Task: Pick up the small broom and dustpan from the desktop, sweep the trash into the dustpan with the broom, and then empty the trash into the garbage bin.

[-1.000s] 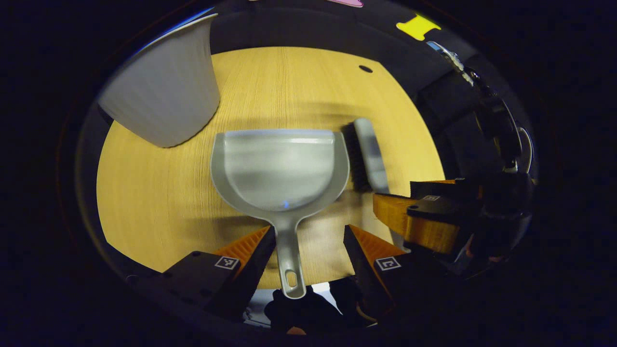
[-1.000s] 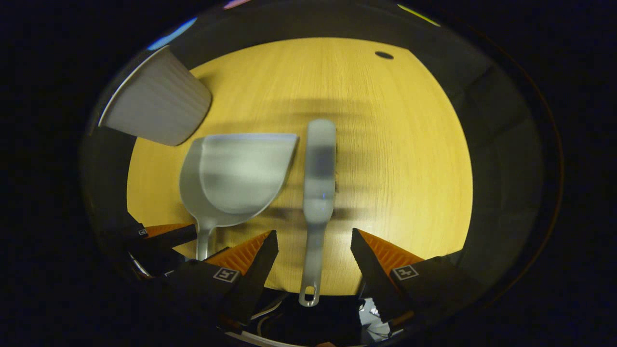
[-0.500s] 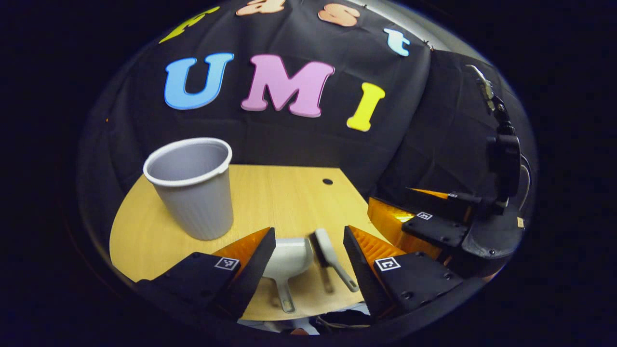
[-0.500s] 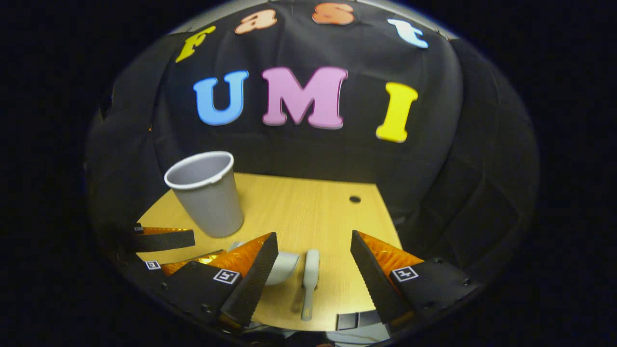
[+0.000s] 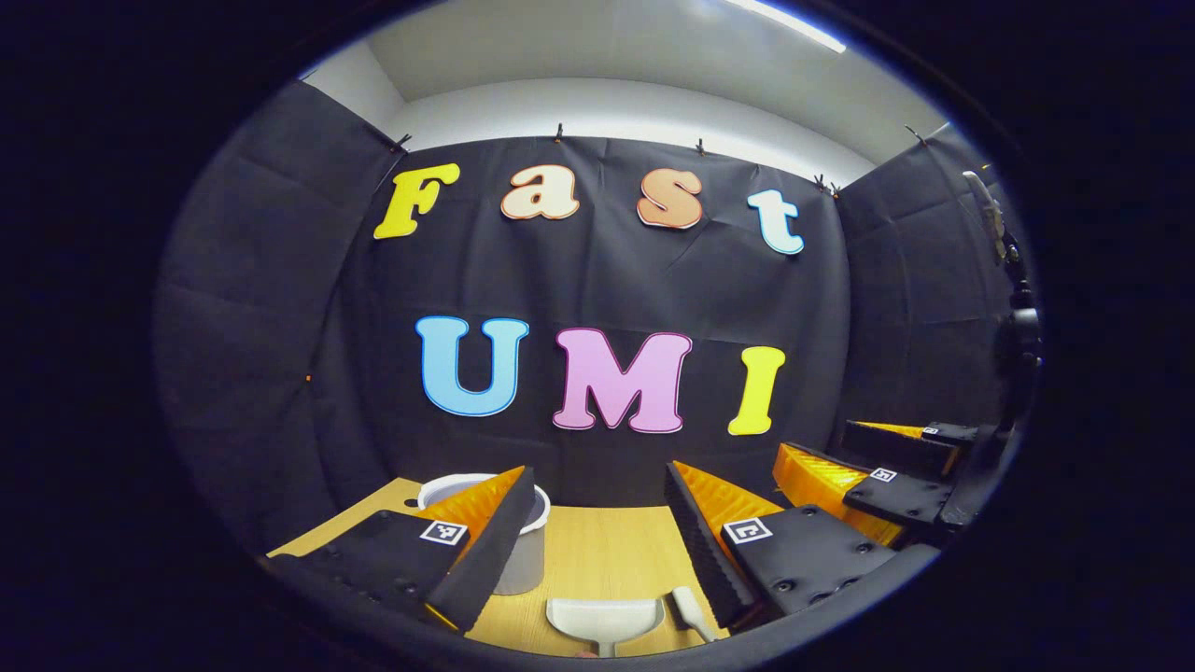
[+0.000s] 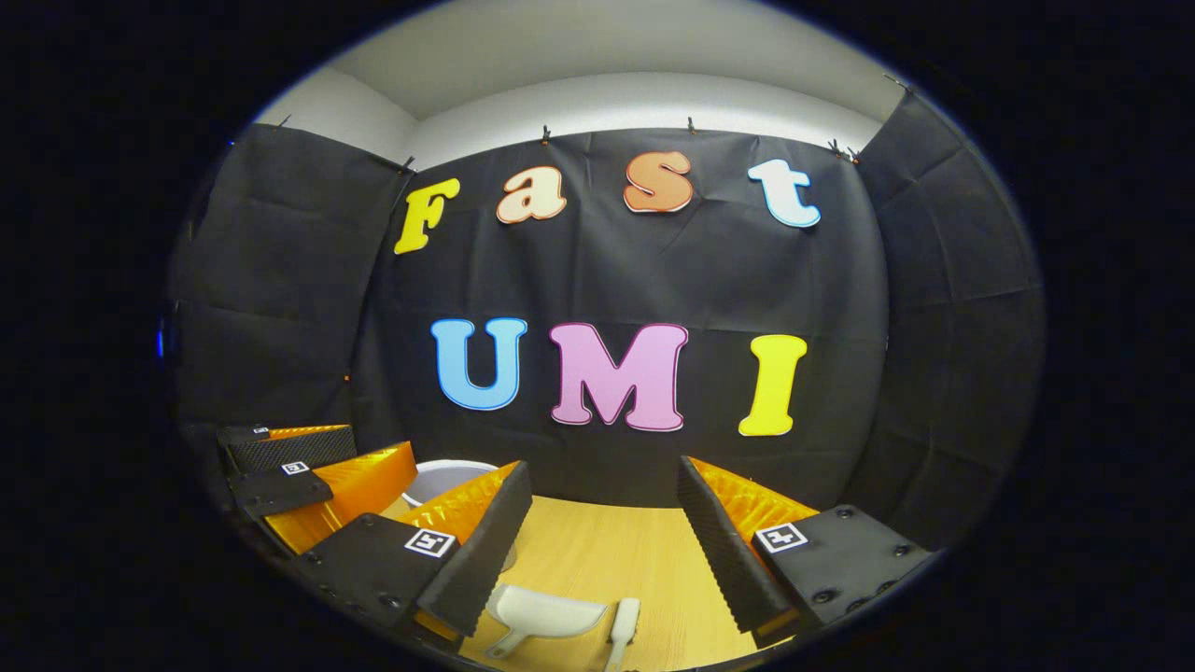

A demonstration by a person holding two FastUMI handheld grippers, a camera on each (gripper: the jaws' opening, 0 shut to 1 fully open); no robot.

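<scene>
On the pale wooden desktop (image 5: 597,551) lay the grey plastic dustpan (image 5: 605,620), pan bare, just beside the small grey broom (image 5: 691,611); the grey ribbed garbage bin (image 5: 523,558) stood behind. Left gripper (image 5: 597,532) and right gripper (image 6: 605,532) hung above, jaws apart, holding nothing.

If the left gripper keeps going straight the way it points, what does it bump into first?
Most likely the booth's black cloth wall. The left gripper is open and aimed level, above the garbage bin, dustpan and broom. Depth is uncertain.
</scene>
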